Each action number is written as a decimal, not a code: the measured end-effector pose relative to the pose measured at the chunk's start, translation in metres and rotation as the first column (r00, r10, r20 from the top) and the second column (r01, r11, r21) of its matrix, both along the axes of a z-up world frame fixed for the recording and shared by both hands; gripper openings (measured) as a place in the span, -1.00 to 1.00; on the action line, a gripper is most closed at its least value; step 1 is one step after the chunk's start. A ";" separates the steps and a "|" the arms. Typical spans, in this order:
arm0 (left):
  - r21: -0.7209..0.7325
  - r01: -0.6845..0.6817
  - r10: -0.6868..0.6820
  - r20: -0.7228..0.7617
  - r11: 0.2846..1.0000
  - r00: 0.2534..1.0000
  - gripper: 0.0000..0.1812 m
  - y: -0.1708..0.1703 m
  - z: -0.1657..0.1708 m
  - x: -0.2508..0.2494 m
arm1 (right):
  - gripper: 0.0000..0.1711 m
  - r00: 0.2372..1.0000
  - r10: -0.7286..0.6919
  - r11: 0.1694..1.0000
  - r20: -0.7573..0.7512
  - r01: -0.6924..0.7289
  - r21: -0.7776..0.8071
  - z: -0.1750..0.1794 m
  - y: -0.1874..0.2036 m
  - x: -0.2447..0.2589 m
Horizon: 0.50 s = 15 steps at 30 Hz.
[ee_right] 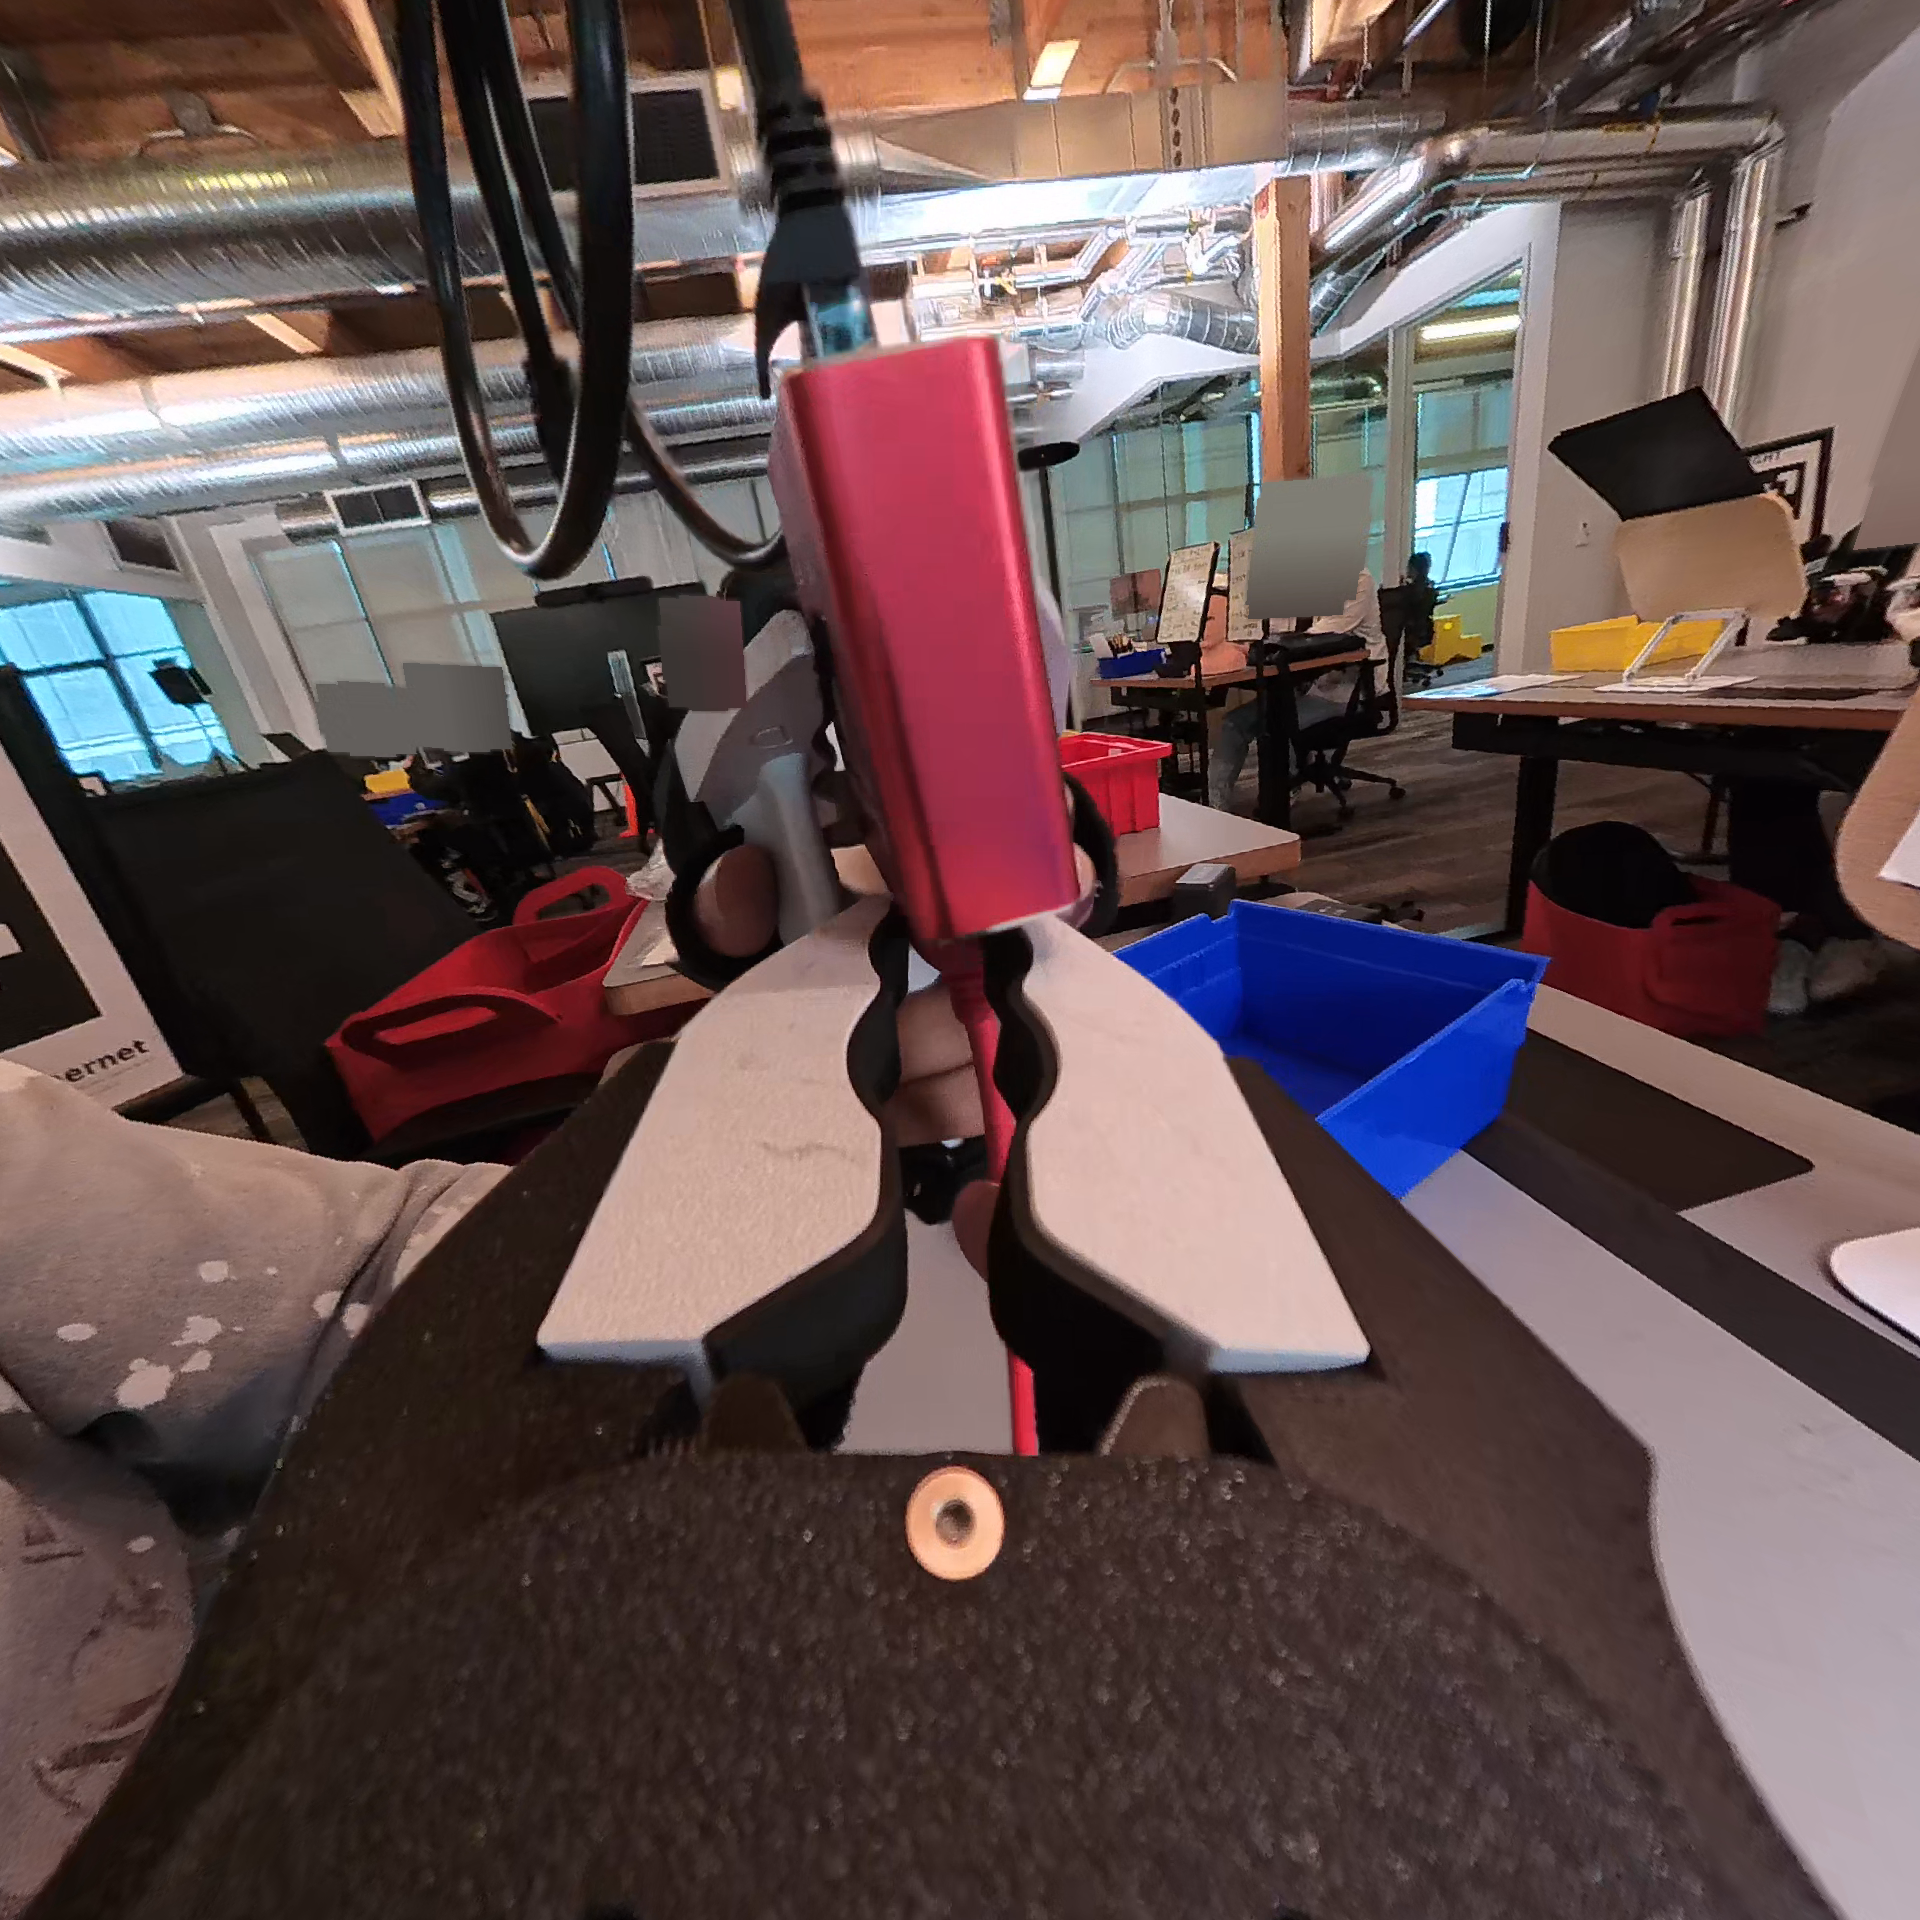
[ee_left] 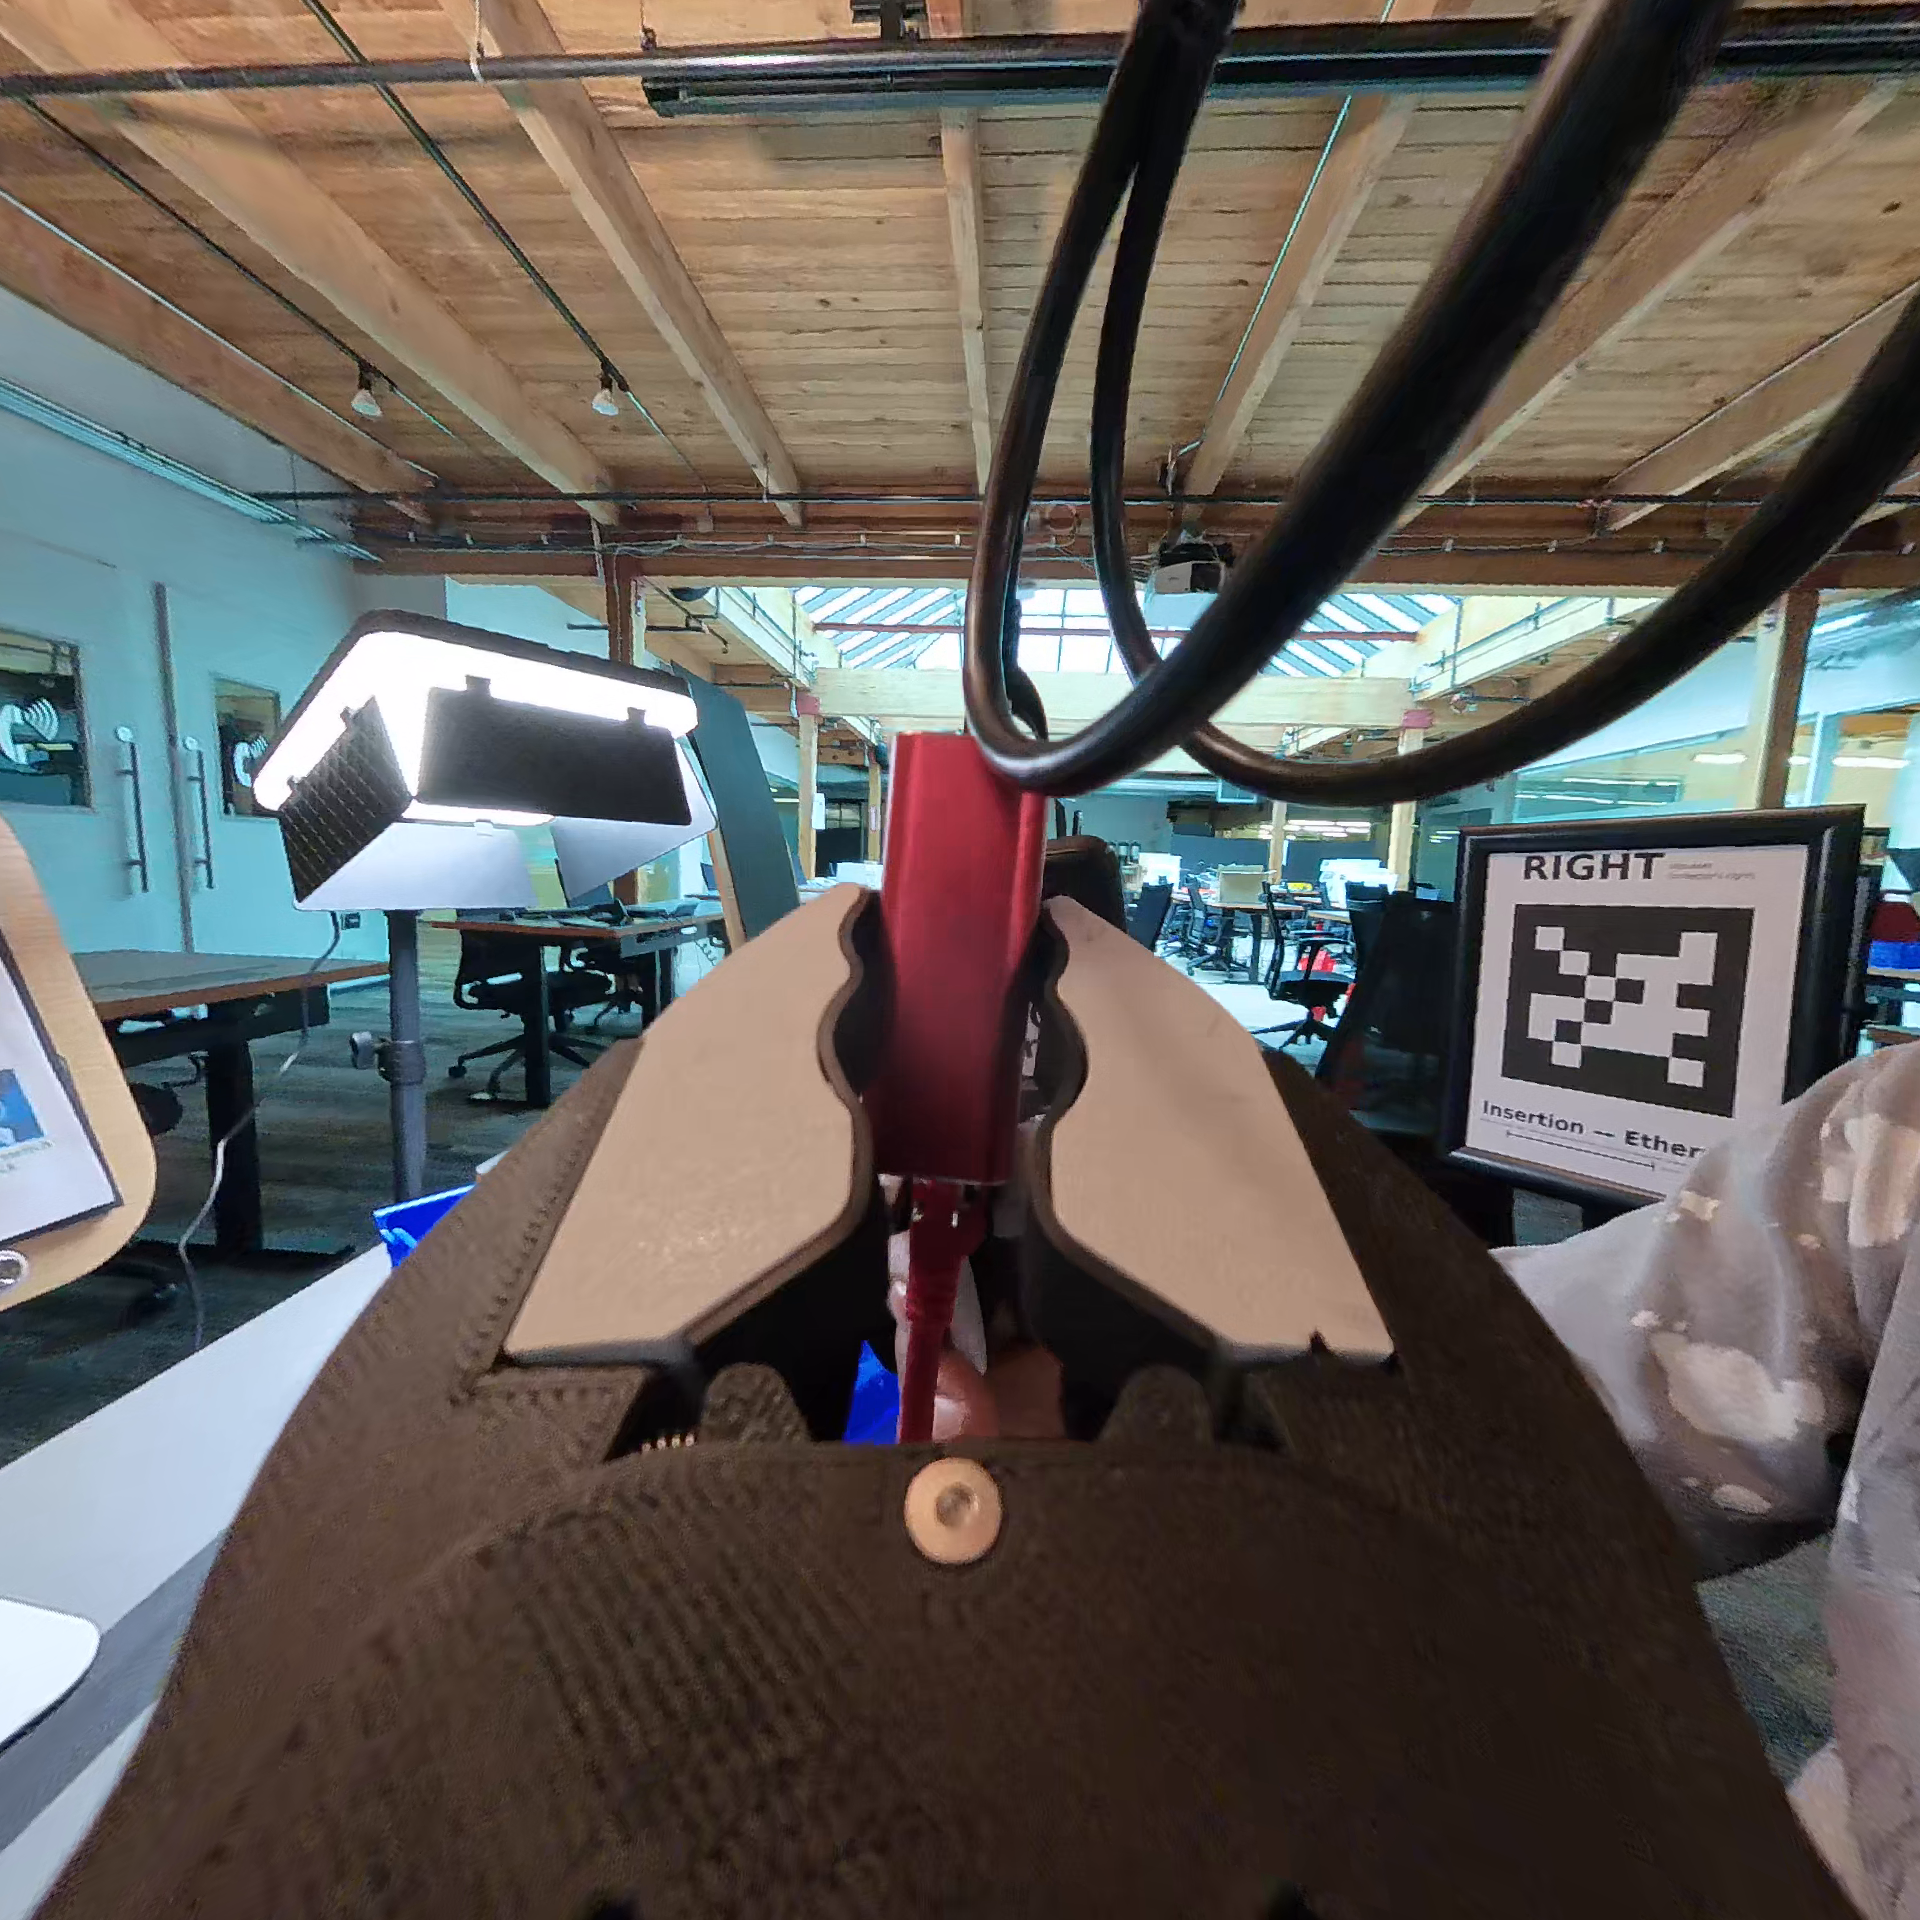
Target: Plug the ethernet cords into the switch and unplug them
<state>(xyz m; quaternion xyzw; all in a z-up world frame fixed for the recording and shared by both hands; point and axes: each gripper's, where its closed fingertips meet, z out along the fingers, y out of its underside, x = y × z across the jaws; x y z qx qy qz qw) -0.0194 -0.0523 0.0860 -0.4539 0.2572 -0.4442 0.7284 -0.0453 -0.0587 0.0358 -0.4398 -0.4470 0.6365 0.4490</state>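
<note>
The red switch [ee_left: 961, 1039] is upright in the air, and my left gripper [ee_left: 956, 909] is shut on its sides. A red ethernet cord [ee_left: 920, 1340] is plugged into its lower end. Black cords [ee_left: 1049, 416] loop down from above to its top end. In the right wrist view, the switch [ee_right: 925, 644] stands just ahead of my right gripper [ee_right: 961, 956]. That gripper is shut on the red cord [ee_right: 997, 1122] right below the switch. A black plug [ee_right: 821, 270] sits in the switch's top. The left gripper's fingers [ee_right: 769, 769] show behind the switch.
A blue bin [ee_right: 1340, 1018] lies on the grey table [ee_right: 1766, 1558] to the right. Red bags [ee_right: 488, 1018] sit to the left. A framed marker sign [ee_left: 1631, 997] and a lit lamp panel [ee_left: 468, 748] stand beyond. A person's patterned sleeve [ee_left: 1714, 1299] is close by.
</note>
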 end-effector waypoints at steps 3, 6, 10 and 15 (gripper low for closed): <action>0.066 -0.032 0.033 -0.008 0.997 0.999 -0.70 -0.003 0.000 0.000 | -0.84 0.999 0.047 0.998 -0.001 -0.047 -0.035 0.000 0.000 0.001; 0.161 -0.035 0.035 0.001 0.986 0.999 -0.69 -0.014 0.005 -0.002 | -0.84 0.996 0.084 0.996 0.041 -0.082 -0.045 -0.006 0.001 0.000; 0.297 -0.095 0.093 0.022 0.950 0.995 -0.70 -0.051 0.047 -0.027 | -0.85 0.998 0.046 0.993 0.044 -0.041 -0.113 -0.021 0.027 0.002; -0.021 -0.118 0.118 0.001 0.993 0.993 -0.70 -0.016 0.030 -0.076 | -0.85 0.994 -0.069 0.995 0.085 0.062 0.075 0.017 0.032 0.027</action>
